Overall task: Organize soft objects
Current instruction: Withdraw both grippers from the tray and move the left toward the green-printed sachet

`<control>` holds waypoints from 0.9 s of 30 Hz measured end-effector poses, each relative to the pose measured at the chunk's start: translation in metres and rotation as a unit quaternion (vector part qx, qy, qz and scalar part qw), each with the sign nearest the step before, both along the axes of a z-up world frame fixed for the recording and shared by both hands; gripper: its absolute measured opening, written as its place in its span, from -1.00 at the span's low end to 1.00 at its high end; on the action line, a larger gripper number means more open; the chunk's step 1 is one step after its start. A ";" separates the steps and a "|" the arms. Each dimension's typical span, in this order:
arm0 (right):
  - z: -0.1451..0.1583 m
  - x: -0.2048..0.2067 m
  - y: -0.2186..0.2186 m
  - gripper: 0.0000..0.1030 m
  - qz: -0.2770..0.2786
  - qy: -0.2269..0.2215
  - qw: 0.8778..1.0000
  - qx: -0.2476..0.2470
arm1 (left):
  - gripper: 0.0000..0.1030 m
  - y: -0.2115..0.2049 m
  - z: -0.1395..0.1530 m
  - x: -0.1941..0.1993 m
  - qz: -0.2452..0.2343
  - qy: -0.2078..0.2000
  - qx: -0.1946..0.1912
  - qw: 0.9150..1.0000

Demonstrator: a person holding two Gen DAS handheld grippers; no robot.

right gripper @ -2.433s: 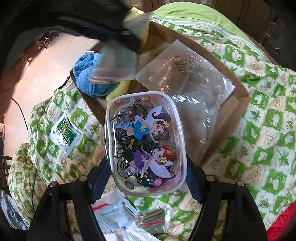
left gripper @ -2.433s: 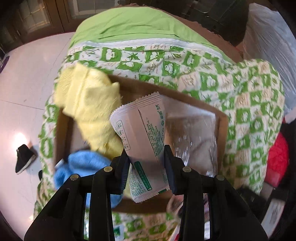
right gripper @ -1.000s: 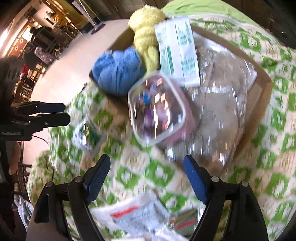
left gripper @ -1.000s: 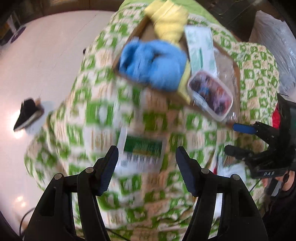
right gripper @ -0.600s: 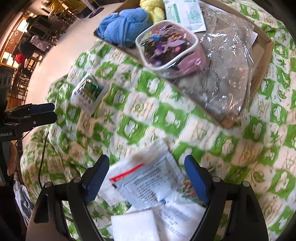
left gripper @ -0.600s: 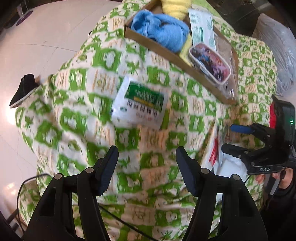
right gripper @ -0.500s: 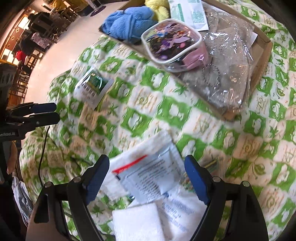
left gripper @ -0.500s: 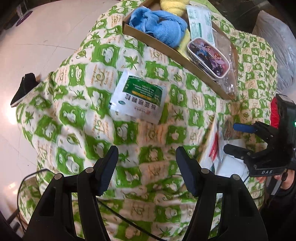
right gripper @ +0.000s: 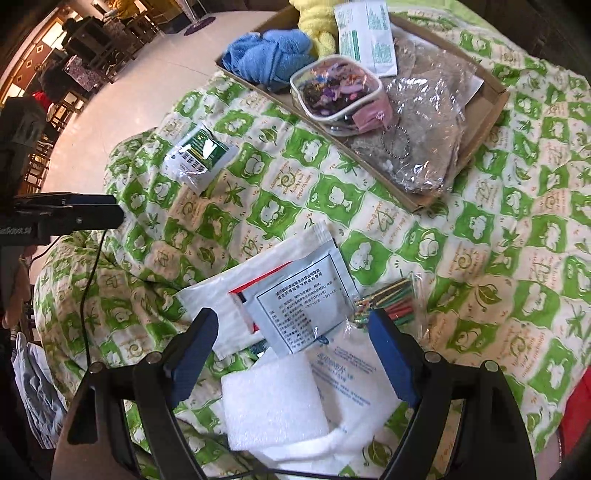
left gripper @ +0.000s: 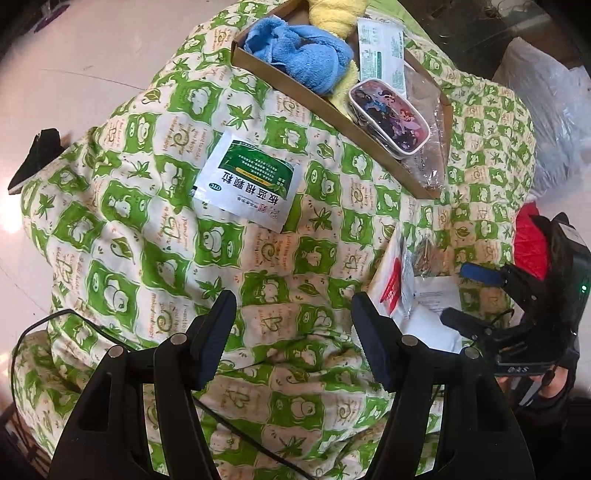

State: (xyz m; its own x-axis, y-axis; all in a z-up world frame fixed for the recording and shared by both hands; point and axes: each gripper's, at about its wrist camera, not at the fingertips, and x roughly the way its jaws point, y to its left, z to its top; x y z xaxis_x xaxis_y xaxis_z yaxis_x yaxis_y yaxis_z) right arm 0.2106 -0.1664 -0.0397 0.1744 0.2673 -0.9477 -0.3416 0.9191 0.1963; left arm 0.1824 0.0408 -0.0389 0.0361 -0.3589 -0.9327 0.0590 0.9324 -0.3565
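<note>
A cardboard tray [left gripper: 321, 107] [right gripper: 491, 107] on the green-patterned quilt holds a blue towel [left gripper: 299, 55] [right gripper: 266, 59], a yellow towel [left gripper: 336, 14] [right gripper: 317, 22], a white-green sachet [left gripper: 380, 51] [right gripper: 365, 33], a cartoon pouch [left gripper: 388, 114] [right gripper: 336, 92] and a clear bag [right gripper: 424, 122]. A green sachet [left gripper: 247, 184] [right gripper: 199, 155] lies on the quilt. My left gripper [left gripper: 293, 325] is open and empty, well short of it. My right gripper [right gripper: 291, 336] is open and empty over a pile of white packets [right gripper: 295, 295], white foam [right gripper: 273, 398] and coloured sticks [right gripper: 391, 295].
The quilt [left gripper: 147, 229] [right gripper: 480, 236] drapes over a mound and falls away to a pale floor [left gripper: 74, 74] on the left. A black shoe [left gripper: 37, 158] lies on the floor. A black cable [left gripper: 240, 432] runs over the near quilt. A red cloth [left gripper: 528, 243] sits at the right.
Both grippers let go of the sachet and the pouch, which now lie in the tray, and pulled back and down the quilt. Both jaws are open.
</note>
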 end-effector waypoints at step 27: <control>-0.009 0.006 -0.007 0.63 -0.005 0.019 1.000 0.010 | 0.56 -0.006 -0.025 0.024 0.024 0.038 0.016 0.999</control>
State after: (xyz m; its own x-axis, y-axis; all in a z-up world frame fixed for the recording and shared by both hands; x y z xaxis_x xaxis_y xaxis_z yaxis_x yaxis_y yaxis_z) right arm 0.2164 -0.1735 -0.0489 0.1402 0.2849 -0.9483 -0.3243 0.9181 0.2279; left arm 0.2066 0.0343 -0.0637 -0.0193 -0.3284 -0.9444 -0.0119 0.9445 -0.3282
